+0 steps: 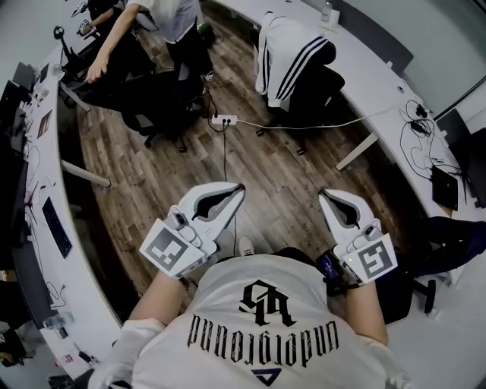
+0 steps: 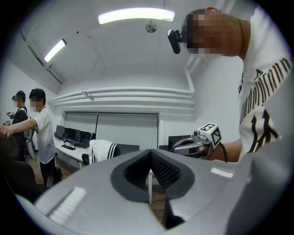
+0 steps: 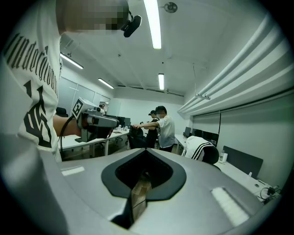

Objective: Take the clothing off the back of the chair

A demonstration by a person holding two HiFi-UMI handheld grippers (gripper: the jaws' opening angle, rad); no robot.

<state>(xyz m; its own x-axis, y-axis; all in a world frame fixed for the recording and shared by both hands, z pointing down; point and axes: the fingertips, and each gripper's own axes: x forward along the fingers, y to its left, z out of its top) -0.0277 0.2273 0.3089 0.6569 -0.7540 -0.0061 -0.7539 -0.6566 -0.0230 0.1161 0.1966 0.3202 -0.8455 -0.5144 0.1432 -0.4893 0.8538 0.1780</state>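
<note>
A white jacket with black stripes hangs over the back of a black office chair across the wooden floor, far ahead of both grippers. The jacket also shows small in the left gripper view and in the right gripper view. My left gripper is held level in front of my chest, jaws shut with nothing between them. My right gripper is beside it, also shut and empty. Each gripper appears in the other's view: the right gripper and the left gripper.
Two people stand by another black chair at the upper left. A power strip with cables lies on the floor between me and the jacket. Curved white desks run along both sides, with a desk leg at the right.
</note>
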